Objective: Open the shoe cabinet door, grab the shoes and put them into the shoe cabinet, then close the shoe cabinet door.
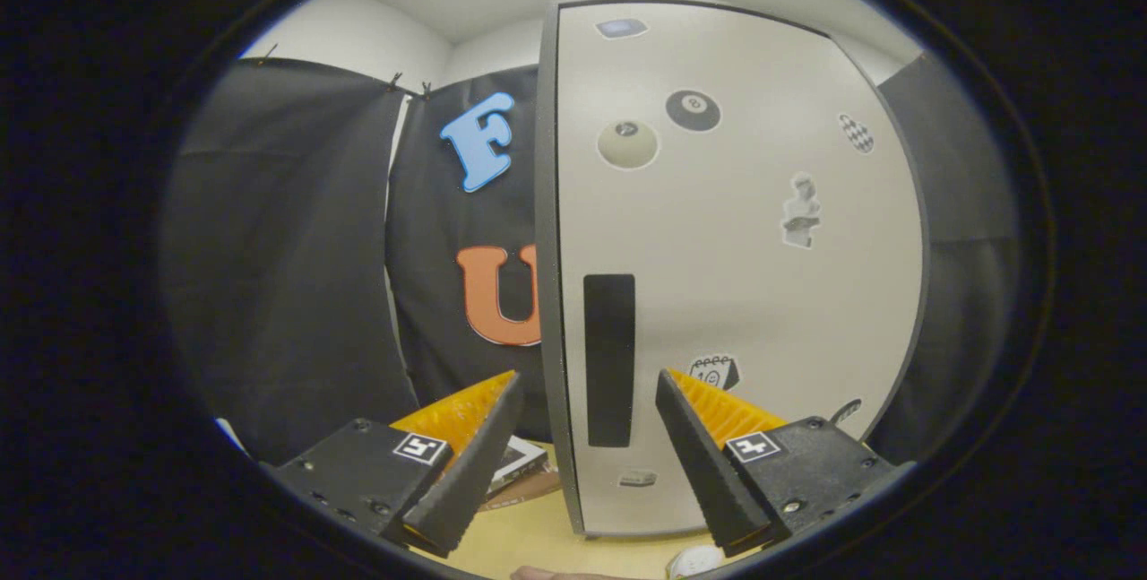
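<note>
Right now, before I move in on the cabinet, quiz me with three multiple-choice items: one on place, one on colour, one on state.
1. Where is the door handle?
A. ahead, between the fingers
B. beside the eight-ball sticker
C. under the cabinet

2. What colour is the handle?
A. white
B. black
C. orange

3. How is the cabinet door?
A. wide open
B. removed
C. closed

Answers: 1 A, the handle stands ahead in the gap of the open gripper. 2 B, a dark bar on the pale door. 3 C, the door sits flush and no interior shows.
</note>
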Action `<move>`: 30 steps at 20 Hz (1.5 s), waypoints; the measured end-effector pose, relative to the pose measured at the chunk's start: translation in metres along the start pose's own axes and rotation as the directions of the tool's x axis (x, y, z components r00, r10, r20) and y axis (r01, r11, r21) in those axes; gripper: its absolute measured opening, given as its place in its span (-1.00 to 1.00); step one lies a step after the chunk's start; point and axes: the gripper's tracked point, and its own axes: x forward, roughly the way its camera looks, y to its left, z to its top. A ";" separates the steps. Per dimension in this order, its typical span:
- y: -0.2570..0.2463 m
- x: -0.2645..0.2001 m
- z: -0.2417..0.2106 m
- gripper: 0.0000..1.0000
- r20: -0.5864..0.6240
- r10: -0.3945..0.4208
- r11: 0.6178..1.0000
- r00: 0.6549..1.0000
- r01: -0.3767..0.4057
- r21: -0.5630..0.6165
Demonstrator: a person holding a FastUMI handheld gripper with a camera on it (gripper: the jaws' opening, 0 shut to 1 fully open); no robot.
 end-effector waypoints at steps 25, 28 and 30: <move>-0.016 -0.050 0.001 -0.45 -0.057 0.106 0.994 0.993 -0.103 0.049; -0.019 -0.068 0.004 -0.46 -0.045 0.140 0.989 0.989 -0.137 0.060; -0.022 -0.074 0.005 -0.47 -0.036 0.165 0.985 0.986 -0.163 0.055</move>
